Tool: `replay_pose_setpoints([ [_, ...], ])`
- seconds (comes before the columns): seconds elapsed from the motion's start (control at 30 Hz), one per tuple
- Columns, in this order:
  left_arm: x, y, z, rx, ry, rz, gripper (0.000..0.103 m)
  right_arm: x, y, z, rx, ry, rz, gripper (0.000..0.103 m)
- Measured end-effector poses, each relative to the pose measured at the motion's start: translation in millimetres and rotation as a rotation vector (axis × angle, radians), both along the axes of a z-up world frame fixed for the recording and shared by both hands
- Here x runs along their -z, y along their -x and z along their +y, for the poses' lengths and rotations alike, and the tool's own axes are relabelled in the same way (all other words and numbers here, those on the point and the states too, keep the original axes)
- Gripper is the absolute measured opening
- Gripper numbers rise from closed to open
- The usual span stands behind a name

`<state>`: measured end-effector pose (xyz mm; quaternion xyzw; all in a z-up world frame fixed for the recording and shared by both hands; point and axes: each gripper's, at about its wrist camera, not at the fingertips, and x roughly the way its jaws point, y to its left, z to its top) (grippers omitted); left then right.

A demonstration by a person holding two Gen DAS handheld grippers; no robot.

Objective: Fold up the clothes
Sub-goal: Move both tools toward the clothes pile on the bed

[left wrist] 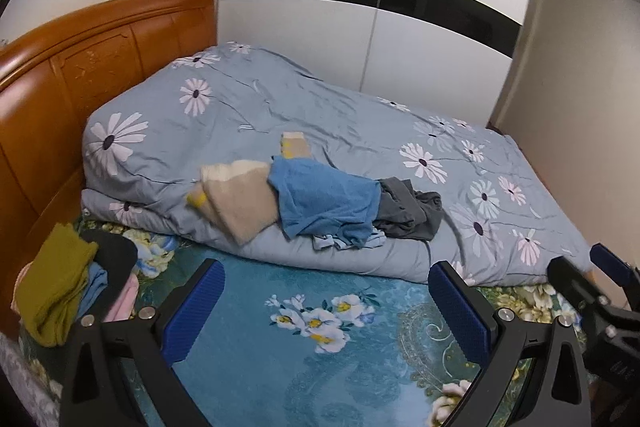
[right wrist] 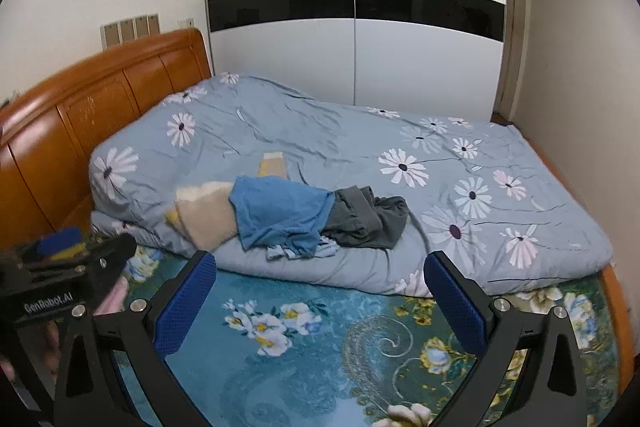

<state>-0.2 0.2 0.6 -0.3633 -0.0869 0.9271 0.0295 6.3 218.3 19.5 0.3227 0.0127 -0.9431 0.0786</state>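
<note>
Hovering over the teal floral sheet point(right wrist: 320, 367), the left gripper point(left wrist: 326, 307) and right gripper point(right wrist: 320, 301) both hold their fingers wide, gripping nothing. Beyond them, a blue garment point(right wrist: 280, 215), a grey one point(right wrist: 368, 219) and a beige one point(right wrist: 208, 215) slump along the quilt's point(right wrist: 400, 155) near edge, their row running left to right. Grabbing there could snag quilt too, since the layers overlap.

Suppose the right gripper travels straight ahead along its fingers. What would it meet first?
The right gripper is open and empty above the floral sheet. Straight ahead lies the rolled edge of the blue quilt, with the blue garment and grey garment heaped on it. Probably the quilt edge first; depth is unclear.
</note>
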Motion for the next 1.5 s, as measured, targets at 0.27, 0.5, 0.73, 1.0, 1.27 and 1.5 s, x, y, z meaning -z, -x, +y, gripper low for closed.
replay_pose_setpoints([
  [0.27,-11.9,3.2,3.6,0.029,-0.02,-0.006,0.103,-5.7,32.4,-17.6,0.013,0.005,-0.058,0.103],
  [0.5,-16.5,8.6,18.2,0.018,0.013,0.019,0.103,-12.6,27.2,-11.7,0.034,-0.003,-0.009,0.103],
  [0.73,-7.7,21.8,8.3,0.122,0.082,0.024,0.103,-21.4,14.0,-16.0,0.068,-0.047,0.074,0.103],
  [1.0,-13.7,29.4,-25.7,0.191,0.006,0.068,0.103,-27.4,17.0,-53.8,0.109,-0.057,0.073,0.103],
  [1.27,2.1,40.2,-69.2,0.163,-0.161,0.056,0.103,-20.2,25.3,-88.5,0.115,-0.078,0.034,0.103],
  [1.5,10.4,55.5,-88.3,0.199,-0.254,0.006,0.103,-12.9,37.2,-101.9,0.09,-0.086,0.015,0.103],
])
